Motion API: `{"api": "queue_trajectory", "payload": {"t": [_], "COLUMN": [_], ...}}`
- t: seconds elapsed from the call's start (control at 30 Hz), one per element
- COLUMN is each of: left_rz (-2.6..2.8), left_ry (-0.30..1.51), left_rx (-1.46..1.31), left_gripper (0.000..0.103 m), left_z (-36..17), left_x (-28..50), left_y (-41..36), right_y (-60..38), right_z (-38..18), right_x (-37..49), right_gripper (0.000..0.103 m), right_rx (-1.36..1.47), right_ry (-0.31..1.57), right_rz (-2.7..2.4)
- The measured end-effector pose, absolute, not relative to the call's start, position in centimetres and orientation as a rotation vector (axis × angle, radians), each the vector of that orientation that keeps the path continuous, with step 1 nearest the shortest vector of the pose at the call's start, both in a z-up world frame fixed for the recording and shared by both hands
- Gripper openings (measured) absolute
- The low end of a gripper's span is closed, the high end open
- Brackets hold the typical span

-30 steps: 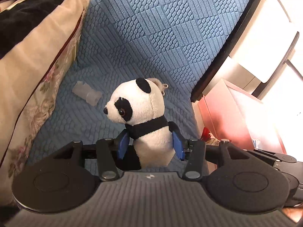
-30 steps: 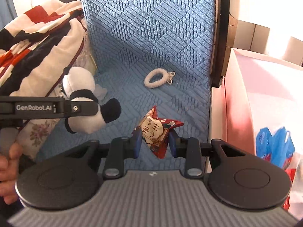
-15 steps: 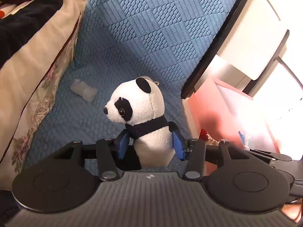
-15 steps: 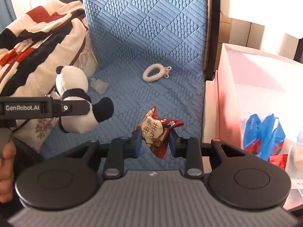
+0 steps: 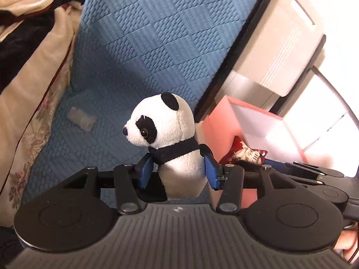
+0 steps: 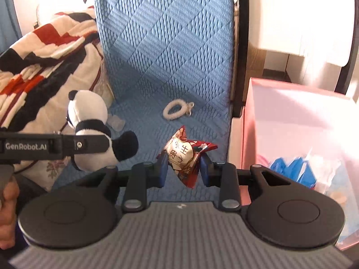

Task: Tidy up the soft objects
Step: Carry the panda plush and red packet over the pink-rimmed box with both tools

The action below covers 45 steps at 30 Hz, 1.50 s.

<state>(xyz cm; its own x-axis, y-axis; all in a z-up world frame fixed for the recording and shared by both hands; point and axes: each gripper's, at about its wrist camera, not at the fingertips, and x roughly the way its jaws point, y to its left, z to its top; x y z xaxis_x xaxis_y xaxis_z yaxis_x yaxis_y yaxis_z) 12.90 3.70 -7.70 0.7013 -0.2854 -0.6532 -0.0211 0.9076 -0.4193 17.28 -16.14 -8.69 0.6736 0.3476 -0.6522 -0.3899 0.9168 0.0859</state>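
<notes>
- The plush panda (image 5: 170,134) is pinched at the body by the left gripper (image 5: 178,171), clear of the blue quilted mattress (image 5: 157,33).
- The red pouch (image 6: 184,157) is clamped by the right gripper (image 6: 182,171).
- Since a second ago, both have been carried up and toward the pink box (image 6: 291,116), now nearer in view.
- Dropping into the box is judged next; the white loop (image 6: 177,108) remains on the mattress.
</notes>
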Motion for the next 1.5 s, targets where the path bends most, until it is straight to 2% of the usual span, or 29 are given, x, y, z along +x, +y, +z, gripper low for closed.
{"api": "queue_trajectory", "payload": {"t": [0.37, 0.87, 1.5], "left_rz": [-0.189, -0.245, -0.327], "left_ry": [0.707, 0.64, 0.608], "left_rx": [-0.391, -0.382, -0.332], "left_gripper": [0.055, 0.055, 0.056], "left_z": [-2.9, 1.0, 3.5], "left_x": [14.4, 16.0, 17.6], "left_y": [1.0, -3.5, -12.8], "right_y": [-18.0, -21.9, -30.6], "right_z": [-4.7, 0.0, 2.0], "right_x": [17.6, 17.8, 17.9], "right_gripper": [0.033, 0.033, 0.033], "right_rx": [-0.048, -0.018, 0.019], "right_ry": [0.64, 0.534, 0.489], "right_rz": [0.403, 0.377, 0.311]}}
